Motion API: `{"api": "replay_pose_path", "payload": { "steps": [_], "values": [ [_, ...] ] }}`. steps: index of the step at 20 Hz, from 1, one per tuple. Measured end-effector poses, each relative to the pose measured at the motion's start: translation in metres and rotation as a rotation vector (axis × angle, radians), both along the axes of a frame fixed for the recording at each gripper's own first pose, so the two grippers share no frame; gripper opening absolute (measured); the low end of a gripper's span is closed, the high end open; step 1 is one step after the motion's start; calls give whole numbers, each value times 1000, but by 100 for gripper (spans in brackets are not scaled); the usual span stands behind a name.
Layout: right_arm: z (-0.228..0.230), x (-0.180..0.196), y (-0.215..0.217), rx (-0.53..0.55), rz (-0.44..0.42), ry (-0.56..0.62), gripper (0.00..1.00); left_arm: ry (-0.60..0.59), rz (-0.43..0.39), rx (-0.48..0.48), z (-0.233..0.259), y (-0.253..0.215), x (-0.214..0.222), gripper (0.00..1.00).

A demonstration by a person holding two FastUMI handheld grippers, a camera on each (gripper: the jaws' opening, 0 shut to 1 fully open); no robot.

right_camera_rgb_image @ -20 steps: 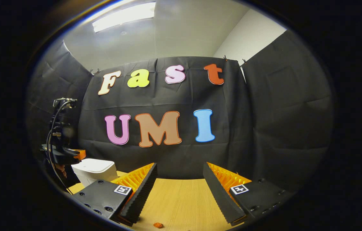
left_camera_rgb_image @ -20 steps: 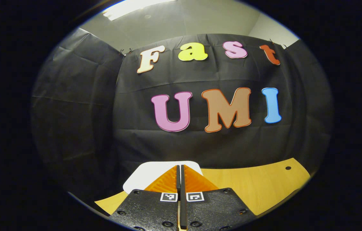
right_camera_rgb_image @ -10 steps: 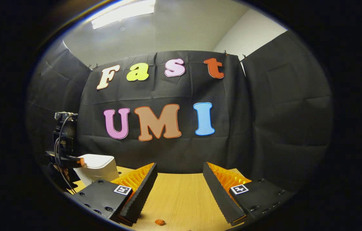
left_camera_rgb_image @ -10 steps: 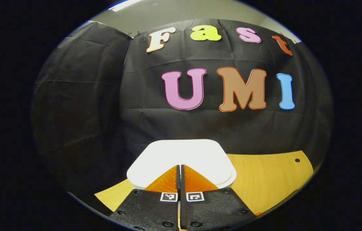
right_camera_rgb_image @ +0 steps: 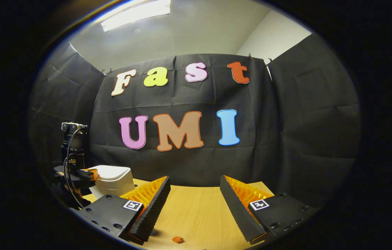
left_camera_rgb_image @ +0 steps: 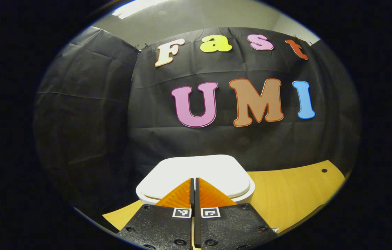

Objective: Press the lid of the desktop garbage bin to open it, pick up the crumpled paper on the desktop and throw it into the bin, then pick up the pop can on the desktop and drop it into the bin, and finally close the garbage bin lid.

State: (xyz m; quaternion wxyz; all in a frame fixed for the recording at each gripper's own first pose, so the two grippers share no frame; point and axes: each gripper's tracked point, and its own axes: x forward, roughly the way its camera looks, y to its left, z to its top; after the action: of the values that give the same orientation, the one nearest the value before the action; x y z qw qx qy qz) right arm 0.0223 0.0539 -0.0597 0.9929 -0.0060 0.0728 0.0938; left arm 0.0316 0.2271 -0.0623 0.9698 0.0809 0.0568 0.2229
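The white garbage bin (left_camera_rgb_image: 196, 172) stands at the left end of the wooden table, and its rounded lid looks down. My left gripper (left_camera_rgb_image: 194, 181) is shut with nothing between its fingers, and its tips rest over the near edge of the lid. In the right gripper view the bin (right_camera_rgb_image: 112, 177) sits at the left, with the left gripper (right_camera_rgb_image: 93, 172) against its near top edge. My right gripper (right_camera_rgb_image: 194, 194) is held open above the table, nothing between its fingers.
The wooden table (right_camera_rgb_image: 196, 215) runs to the black cloth wall behind it. A small orange scrap (right_camera_rgb_image: 177, 239) lies on it near my right gripper. A small hole (left_camera_rgb_image: 324, 170) marks the table's far right corner. A cable (right_camera_rgb_image: 68, 163) hangs from the left gripper.
My left gripper came down and forward over the bin lid, then tipped up slightly. It stayed shut. My right gripper stayed open and drifted only a little.
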Motion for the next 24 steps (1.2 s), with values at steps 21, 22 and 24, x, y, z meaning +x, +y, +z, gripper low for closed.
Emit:
{"api": "replay_pose_path", "payload": {
  "steps": [21,22,24],
  "values": [
    [-91,26,35,-68,122,142,96,-306,-282,2,97,-124,-91,95],
    [-106,26,38,-85,134,166,96,-310,-274,5,98,-122,-95,95],
    [-138,26,45,-112,162,222,96,-313,-260,8,98,-119,-102,99]
  ]
}}
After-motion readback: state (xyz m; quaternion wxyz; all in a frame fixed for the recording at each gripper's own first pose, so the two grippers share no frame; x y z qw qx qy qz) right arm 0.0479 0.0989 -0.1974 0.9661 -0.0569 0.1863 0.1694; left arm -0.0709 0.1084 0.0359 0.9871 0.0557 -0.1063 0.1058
